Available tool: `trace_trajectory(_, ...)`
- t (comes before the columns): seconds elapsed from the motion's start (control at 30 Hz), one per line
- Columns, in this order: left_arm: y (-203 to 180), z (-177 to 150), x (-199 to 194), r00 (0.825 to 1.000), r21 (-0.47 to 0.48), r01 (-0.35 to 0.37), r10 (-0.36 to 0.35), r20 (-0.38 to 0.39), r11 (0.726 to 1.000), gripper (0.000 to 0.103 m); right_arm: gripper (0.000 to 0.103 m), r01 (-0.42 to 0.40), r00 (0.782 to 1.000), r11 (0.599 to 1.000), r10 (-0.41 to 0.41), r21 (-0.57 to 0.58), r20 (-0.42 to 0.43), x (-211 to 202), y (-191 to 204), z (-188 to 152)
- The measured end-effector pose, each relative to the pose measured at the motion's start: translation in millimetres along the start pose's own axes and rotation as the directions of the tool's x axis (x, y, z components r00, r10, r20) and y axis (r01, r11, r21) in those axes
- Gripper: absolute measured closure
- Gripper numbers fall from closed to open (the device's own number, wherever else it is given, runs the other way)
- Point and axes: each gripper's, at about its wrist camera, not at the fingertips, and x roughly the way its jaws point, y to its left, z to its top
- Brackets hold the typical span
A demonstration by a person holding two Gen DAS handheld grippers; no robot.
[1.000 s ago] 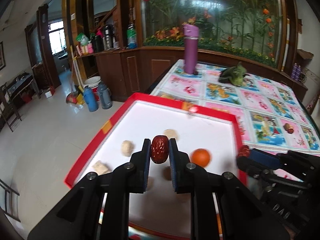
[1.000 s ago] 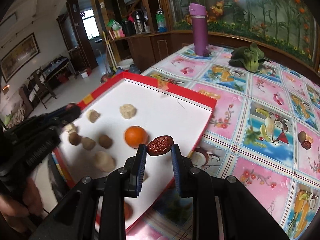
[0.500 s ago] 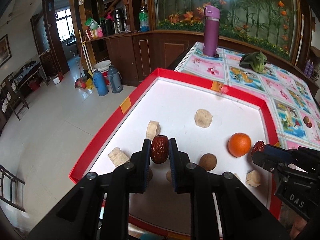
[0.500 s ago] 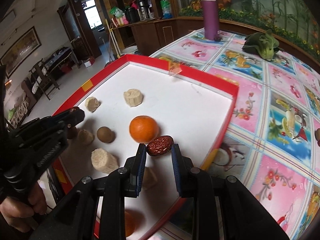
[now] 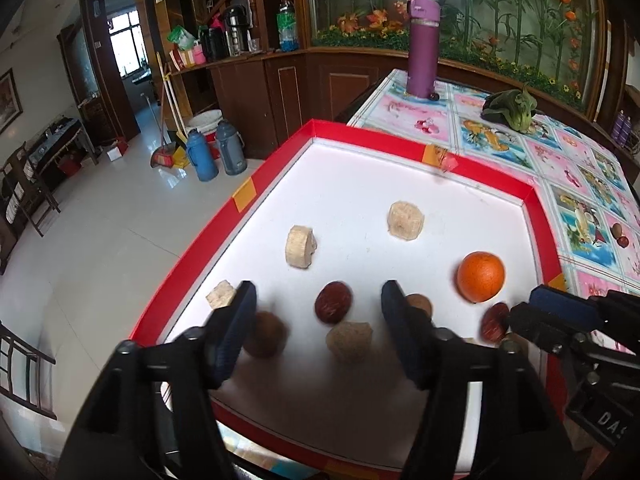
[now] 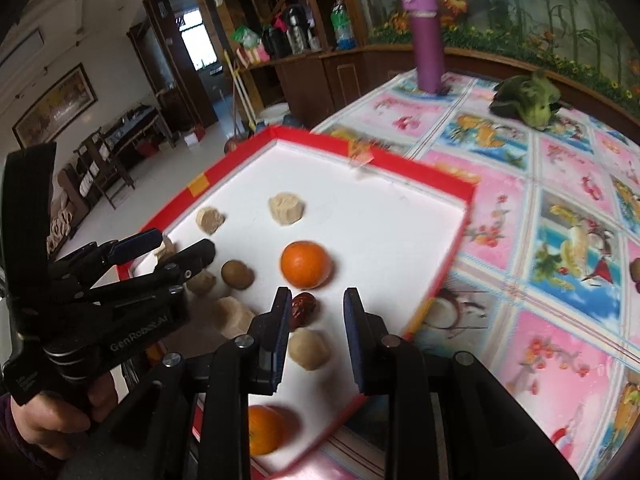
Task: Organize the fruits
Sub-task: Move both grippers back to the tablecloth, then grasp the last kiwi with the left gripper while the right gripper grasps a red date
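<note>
The left gripper point(image 5: 318, 288) has just been opening its jaws, which now stand wide apart in the lower middle of the left wrist view. A red date point(image 5: 333, 307) lies loose between them on the red-rimmed tray point(image 5: 208, 248). The right gripper point(image 6: 316, 294) is narrowly apart, clamping nothing. A second red date point(image 6: 304, 308) lies by one finger, just below the orange point(image 6: 306, 264).

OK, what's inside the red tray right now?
Two oranges, two dates, pale chunks and brown round fruits. The left tool, jaws just opened, a date between them, and the right tool cover the tray's near end; more may be there.
</note>
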Motion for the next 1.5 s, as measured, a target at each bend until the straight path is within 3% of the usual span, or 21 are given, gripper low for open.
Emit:
trace_trajectory(0.1, -7, 4, -10, 1.000, 0.020, 0.010, -0.010, 0.023, 1.000, 0.036, 0.078, 0.029, 0.999, 0.998, -0.031, 0.052, 0.031, -14, -29, 1)
trace_trajectory(0.3, -32, 10, -29, 0.997, 0.061, 0.064, -0.067, 0.048, 0.996, 0.033, 0.078, 0.158, 0.985, 0.973, -0.167, 0.166, 0.042, -41, -109, -5)
trace_trajectory(0.4, -50, 16, -34, 0.993, 0.093, 0.105, -0.110, 0.044, 0.990, 0.032, 0.077, 0.260, 0.959, 0.939, -0.278, 0.227, 0.049, -63, -163, -11)
trace_trajectory(0.57, -94, 40, -40, 0.977, 0.167, 0.201, -0.210, 0.041, 0.965, 0.031, 0.077, 0.369, 0.919, 0.880, -0.393, 0.300, 0.022, -84, -233, -15)
trace_trajectory(0.7, -137, 56, -43, 0.966, 0.229, 0.245, -0.258, 0.031, 0.942, 0.031, 0.077, 0.326, 0.937, 0.870, -0.348, 0.369, -0.008, -83, -271, -14)
trace_trajectory(0.83, -174, 62, -49, 0.957, 0.275, 0.274, -0.289, 0.012, 0.921, 0.031, 0.077, 0.247, 0.966, 0.903, -0.256, 0.352, -0.022, -69, -273, -7)
trace_trajectory(1.03, -203, 66, -52, 0.955, 0.304, 0.286, -0.296, -0.014, 0.909, 0.031, 0.074, 0.253, 0.964, 0.916, -0.266, 0.310, -0.002, -63, -271, -6)
trace_trajectory(1.1, -208, 67, -49, 0.959, 0.309, 0.274, -0.281, -0.020, 0.911, 0.031, 0.069, 0.259, 0.963, 0.918, -0.270, 0.299, -0.005, -63, -274, -7)
trace_trajectory(1.13, -211, 67, -48, 0.960, 0.309, 0.273, -0.279, -0.026, 0.911, 0.031, 0.060, 0.257, 0.964, 0.919, -0.264, 0.299, -0.018, -63, -275, -9)
trace_trajectory(1.2, -218, 69, -45, 0.961, 0.306, 0.273, -0.275, -0.037, 0.912, 0.031, 0.059, 0.208, 0.978, 0.923, -0.202, 0.323, -0.051, -59, -281, -14)
trace_trajectory(1.37, -242, 73, -40, 0.962, 0.315, 0.269, -0.268, -0.049, 0.910, 0.031, 0.064, 0.242, 0.970, 0.925, -0.235, 0.294, -0.058, -60, -280, -13)
trace_trajectory(1.47, -258, 74, -36, 0.960, 0.319, 0.279, -0.275, -0.061, 0.906, 0.031, 0.077, 0.261, 0.965, 0.922, -0.249, 0.285, -0.080, -62, -284, -14)
trace_trajectory(1.5, -261, 74, -36, 0.959, 0.319, 0.282, -0.277, -0.064, 0.905, 0.031, 0.077, 0.251, 0.968, 0.924, -0.233, 0.290, -0.095, -65, -287, -15)
